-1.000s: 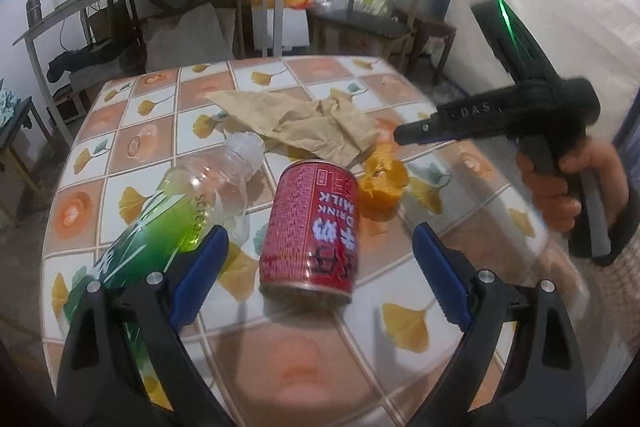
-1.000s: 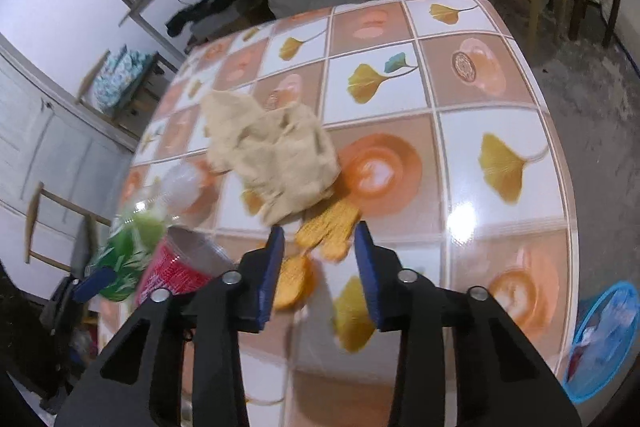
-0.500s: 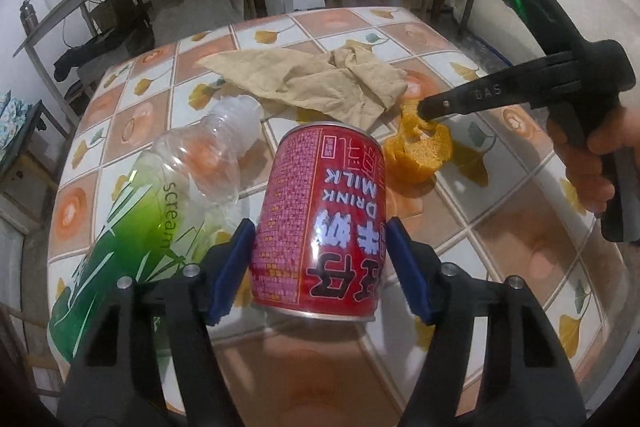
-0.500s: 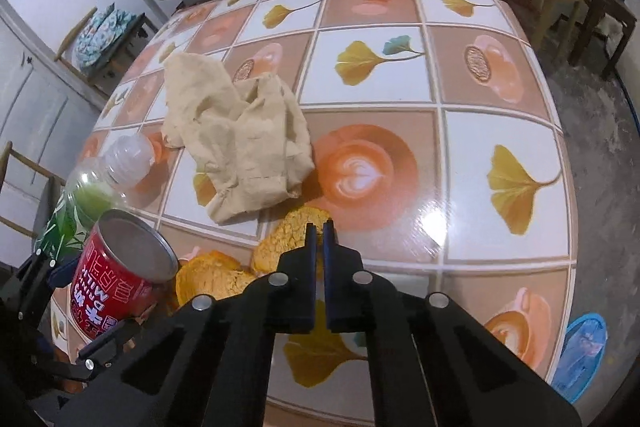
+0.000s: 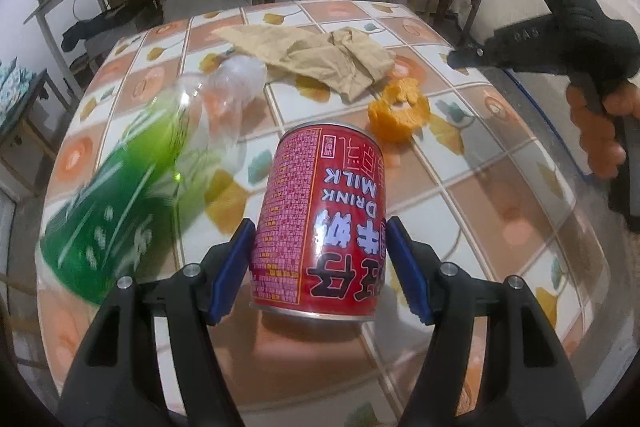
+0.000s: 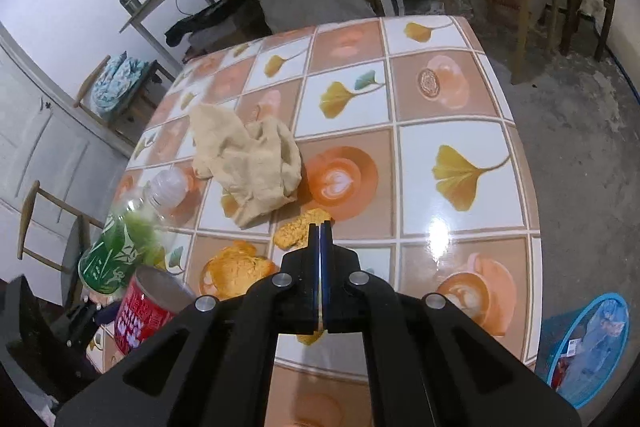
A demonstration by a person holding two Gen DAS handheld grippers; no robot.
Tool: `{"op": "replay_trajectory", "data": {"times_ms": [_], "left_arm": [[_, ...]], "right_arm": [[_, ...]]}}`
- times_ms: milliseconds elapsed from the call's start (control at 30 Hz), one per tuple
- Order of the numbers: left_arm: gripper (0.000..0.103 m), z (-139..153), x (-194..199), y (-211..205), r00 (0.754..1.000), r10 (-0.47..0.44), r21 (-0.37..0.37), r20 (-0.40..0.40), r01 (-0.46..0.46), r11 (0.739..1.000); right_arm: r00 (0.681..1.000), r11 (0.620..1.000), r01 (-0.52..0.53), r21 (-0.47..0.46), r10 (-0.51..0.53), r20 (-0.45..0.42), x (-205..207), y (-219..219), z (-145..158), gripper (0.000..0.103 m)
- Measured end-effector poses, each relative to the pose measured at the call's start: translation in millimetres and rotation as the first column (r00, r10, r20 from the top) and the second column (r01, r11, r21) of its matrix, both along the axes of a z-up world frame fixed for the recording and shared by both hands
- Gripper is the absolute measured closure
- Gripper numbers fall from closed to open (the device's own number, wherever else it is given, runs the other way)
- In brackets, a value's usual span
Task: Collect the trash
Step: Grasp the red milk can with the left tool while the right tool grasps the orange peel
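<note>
The left gripper (image 5: 318, 263) clamps the red can (image 5: 320, 219), low centre of its frame; the right gripper (image 6: 320, 247) is pressed fully together, seemingly pinching a scrap of orange peel (image 6: 298, 231), though the hold is hard to confirm; still on the counter (image 6: 460, 99) lie the green bottle (image 5: 132, 187) at left, the crumpled paper (image 5: 320, 63) above and more peel (image 5: 400, 115); the blue bin (image 6: 588, 347) waits lower right; collecting looks barely begun.

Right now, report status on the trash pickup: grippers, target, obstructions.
Left gripper shut on red can. Right gripper shut, whether it pinches orange peel unclear. Green bottle close beside can; crumpled paper still on table.
</note>
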State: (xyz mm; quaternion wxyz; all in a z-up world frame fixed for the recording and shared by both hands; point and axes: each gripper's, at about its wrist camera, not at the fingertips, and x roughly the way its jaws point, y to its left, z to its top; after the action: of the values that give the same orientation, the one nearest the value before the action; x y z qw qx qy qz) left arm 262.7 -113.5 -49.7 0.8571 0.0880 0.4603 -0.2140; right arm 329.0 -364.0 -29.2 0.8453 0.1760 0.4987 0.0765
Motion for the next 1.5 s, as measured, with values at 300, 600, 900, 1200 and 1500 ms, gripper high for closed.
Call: {"op": "replay_trajectory", "data": {"times_ms": [300, 600, 900, 1200, 1500], "left_arm": [[0.04, -0.6, -11.0, 16.2, 0.999, 0.029, -0.036, -0.016, -0.03, 0.999], [0.04, -1.3, -10.0, 20.8, 1.0, 0.016, -0.053, -0.01, -0.017, 0.998], [0.04, -2.3, -12.0, 21.8, 1.0, 0.016, -0.059, 0.004, -0.016, 0.998], [0.04, -2.6, -11.5, 21.6, 1.0, 0.018, -0.063, 0.003, -0.018, 0.998], [0.04, -6.7, -9.8, 19.7, 1.0, 0.019, -0.065, -0.019, -0.02, 0.998]], "right_arm": [[0.989, 0.97, -0.135, -0.201, 0.121, -0.081, 32.0, 43.2, -22.0, 0.067], [0.982, 0.926, -0.18, -0.332, 0.147, -0.122, 35.8, 59.1, -30.1, 0.099], [0.995, 0.966, -0.091, -0.242, 0.076, -0.071, 23.1, 38.2, -20.9, 0.101], [0.993, 0.991, -0.086, -0.104, 0.093, 0.066, -1.5, 36.3, 38.0, 0.101], [0.982, 0.983, -0.174, -0.059, 0.168, -0.091, 2.4, 64.4, -8.3, 0.086]]}}
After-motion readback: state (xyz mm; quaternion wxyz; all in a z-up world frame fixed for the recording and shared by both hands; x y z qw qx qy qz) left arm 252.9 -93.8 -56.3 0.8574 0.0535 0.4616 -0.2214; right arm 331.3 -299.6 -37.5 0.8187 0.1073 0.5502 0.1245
